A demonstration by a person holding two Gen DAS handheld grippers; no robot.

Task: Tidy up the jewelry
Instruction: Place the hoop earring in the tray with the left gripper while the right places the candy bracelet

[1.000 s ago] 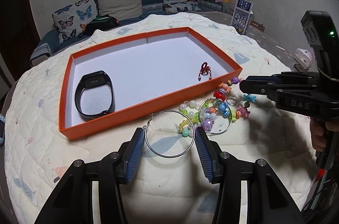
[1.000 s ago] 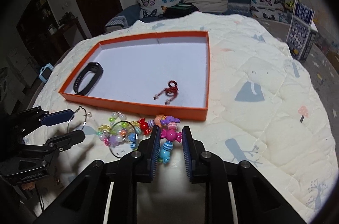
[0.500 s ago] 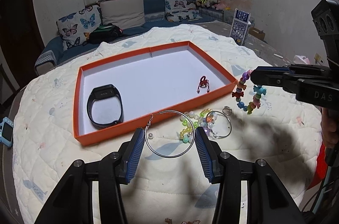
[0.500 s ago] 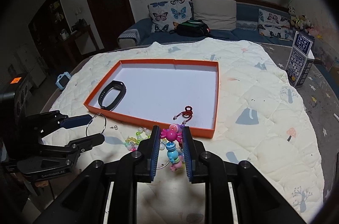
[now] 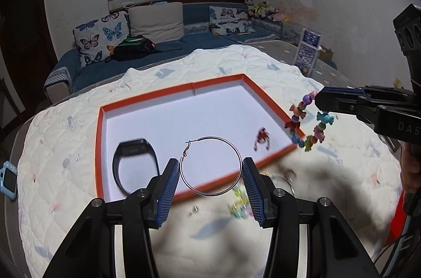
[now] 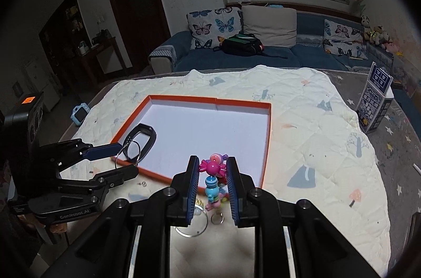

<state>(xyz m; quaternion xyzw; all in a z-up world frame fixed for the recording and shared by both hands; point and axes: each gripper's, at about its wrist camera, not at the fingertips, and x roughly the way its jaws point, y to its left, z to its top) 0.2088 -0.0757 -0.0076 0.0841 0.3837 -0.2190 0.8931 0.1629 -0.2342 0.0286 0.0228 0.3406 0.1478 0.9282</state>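
Note:
My left gripper [image 5: 210, 167] is shut on a large silver hoop earring [image 5: 210, 166] and holds it in the air over the near edge of the orange tray [image 5: 100, 146]. My right gripper [image 6: 211, 167] is shut on a colourful candy-bead bracelet [image 6: 212, 174], which hangs beside the tray's right corner in the left wrist view [image 5: 307, 125]. Inside the tray lie a black fitness band [image 5: 134, 162] and a small red charm [image 5: 262, 137]. The left gripper also shows in the right wrist view [image 6: 126, 157].
Loose pastel beads [image 5: 240, 207], a second silver hoop [image 6: 190, 224] and a small ring [image 6: 217, 218] lie on the white quilt [image 5: 65, 186] in front of the tray. A blue toy camera [image 5: 8, 179] sits at the quilt's left edge. A patterned box [image 6: 375, 104] stands far right.
Both grippers have risen off the quilt. The left one lifted the hoop earring up over the tray's near edge. The right one lifted the candy-bead bracelet higher, clear of the other jewelry.

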